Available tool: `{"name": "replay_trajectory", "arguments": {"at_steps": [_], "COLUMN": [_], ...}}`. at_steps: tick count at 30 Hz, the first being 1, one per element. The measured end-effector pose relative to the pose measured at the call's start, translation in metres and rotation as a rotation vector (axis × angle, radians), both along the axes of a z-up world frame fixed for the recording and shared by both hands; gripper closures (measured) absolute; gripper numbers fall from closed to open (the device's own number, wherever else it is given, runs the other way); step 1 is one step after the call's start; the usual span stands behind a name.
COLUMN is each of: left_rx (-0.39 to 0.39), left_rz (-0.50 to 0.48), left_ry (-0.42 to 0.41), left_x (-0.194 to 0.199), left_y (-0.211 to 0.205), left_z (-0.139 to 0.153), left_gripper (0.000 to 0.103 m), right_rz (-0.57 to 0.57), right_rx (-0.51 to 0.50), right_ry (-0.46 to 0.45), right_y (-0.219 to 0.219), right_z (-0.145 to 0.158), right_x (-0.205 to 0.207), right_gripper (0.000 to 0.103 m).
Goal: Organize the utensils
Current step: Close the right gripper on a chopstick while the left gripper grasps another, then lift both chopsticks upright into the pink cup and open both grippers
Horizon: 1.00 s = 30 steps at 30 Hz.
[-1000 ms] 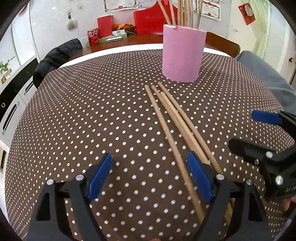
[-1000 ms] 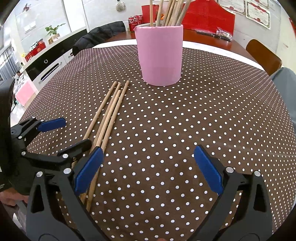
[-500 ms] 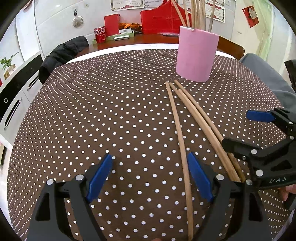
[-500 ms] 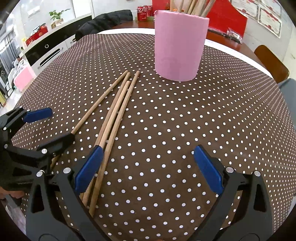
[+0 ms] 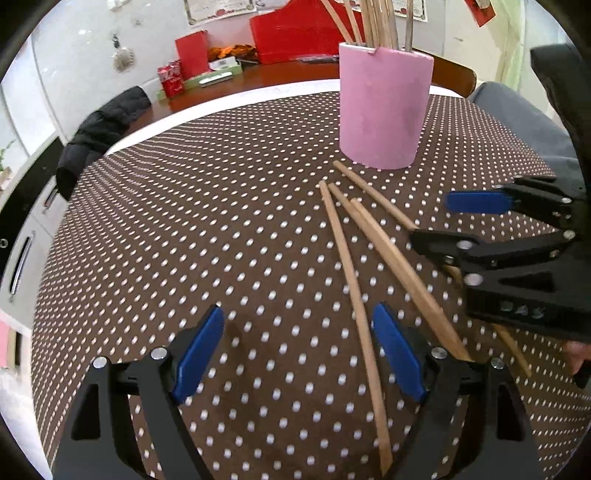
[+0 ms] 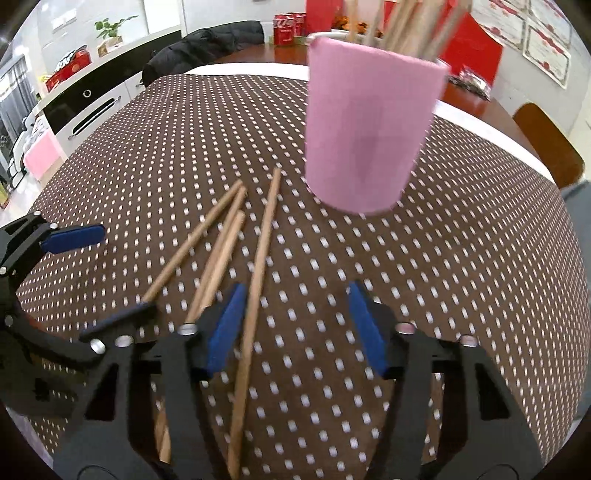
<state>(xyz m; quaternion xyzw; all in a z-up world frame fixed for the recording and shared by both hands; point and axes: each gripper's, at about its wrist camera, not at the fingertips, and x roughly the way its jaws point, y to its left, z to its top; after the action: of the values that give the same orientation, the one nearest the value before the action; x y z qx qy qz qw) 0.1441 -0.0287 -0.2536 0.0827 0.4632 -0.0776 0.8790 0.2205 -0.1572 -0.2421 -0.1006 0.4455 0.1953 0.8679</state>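
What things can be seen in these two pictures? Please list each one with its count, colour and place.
chopsticks on the cloth: four, light wood, lying loose in front of the holder
holder: one, pink, upright on the table, chopsticks standing inside
tablecloth: one, brown with white dots, covering the table
jacket: one, black, at the far edge
cans: red, count unclear, on the far wooden surface
left gripper: black with blue pads, open over the cloth
right gripper: black with blue pads, jaws just closing, one chopstick between them, not pressed
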Motion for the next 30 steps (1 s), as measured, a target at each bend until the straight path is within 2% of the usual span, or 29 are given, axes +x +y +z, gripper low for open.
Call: {"name": "replay_trajectory", "arguments": {"at_steps": [1, 2, 3, 5, 8, 12, 21, 26, 30], "left_rx": [-0.03, -0.05, -0.043, -0.051, -0.096, -0.124, -0.224, -0.285, -0.324], "left_rz": [-0.009, -0.016, -0.028, -0.043, -0.055, -0.01, 0.055, 0.033, 0.0], "left_ry": [0.013, 0.02, 0.018, 0.027, 0.038, 0.001, -0.18, -0.277, -0.36], "left_x": [0.005, 0.007, 0.009, 0.01, 0.01, 0.004, -0.01, -0.012, -0.01], "left_y": [0.001, 0.001, -0.001, -0.002, 0.003, 0.013, 0.024, 0.021, 0.015], "left_z": [0.0, 0.0, 0.002, 0.003, 0.002, 0.005, 0.047, 0.076, 0.103], "left_gripper": [0.029, 0.042, 0.055, 0.095, 0.097, 0.097, 0.097, 0.097, 0.097], "right_rz": [0.008, 0.019, 0.036, 0.057, 0.058, 0.04, -0.001, -0.016, -0.03], "right_rx": [-0.008, -0.015, -0.017, -0.036, 0.004, 0.118, 0.35, 0.447, 0.528], "right_ry": [-0.008, -0.012, -0.006, -0.004, 0.011, 0.004, -0.088, -0.156, -0.247], "right_y": [0.005, 0.008, 0.012, 0.02, 0.015, -0.007, -0.05, -0.075, -0.087], "right_z": [0.001, 0.001, 0.002, 0.002, 0.002, 0.008, 0.041, 0.063, 0.089], "right_x": [0.003, 0.003, 0.003, 0.001, -0.006, -0.02, -0.044, -0.048, -0.047], "right_gripper": [0.073, 0.084, 0.089, 0.097, 0.097, 0.097, 0.097, 0.097, 0.097]}}
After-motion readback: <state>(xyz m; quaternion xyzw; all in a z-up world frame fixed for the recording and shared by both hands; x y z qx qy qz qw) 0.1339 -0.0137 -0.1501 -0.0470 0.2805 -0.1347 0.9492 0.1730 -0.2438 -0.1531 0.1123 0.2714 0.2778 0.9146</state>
